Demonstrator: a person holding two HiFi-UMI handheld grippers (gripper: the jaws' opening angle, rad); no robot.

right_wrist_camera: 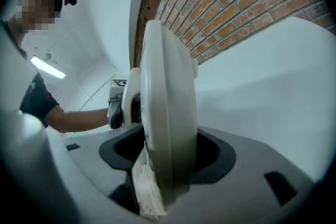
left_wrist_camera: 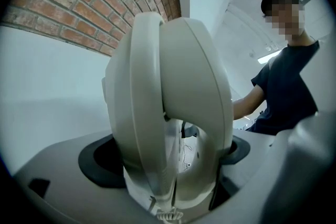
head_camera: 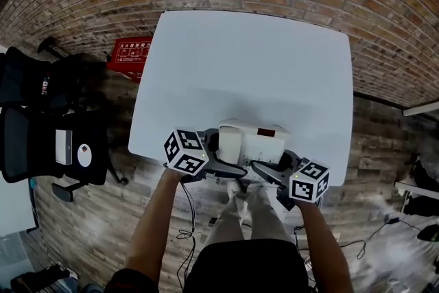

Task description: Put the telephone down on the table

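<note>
Two claws, left gripper point(head_camera: 221, 165) and right gripper point(head_camera: 269, 172), each pinch one side of the white telephone point(head_camera: 251, 139) at the near edge of the table point(head_camera: 247, 58); hazard: release here, if its base overhangs, may tip it off toward the person.

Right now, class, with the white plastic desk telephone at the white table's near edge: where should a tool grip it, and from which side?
Grip the white plastic desk telephone by its two side edges, one tool from each side. Its body looks broad and flat, so opposite holds likely keep it level; the left tool and right tool clamp it so.
</note>
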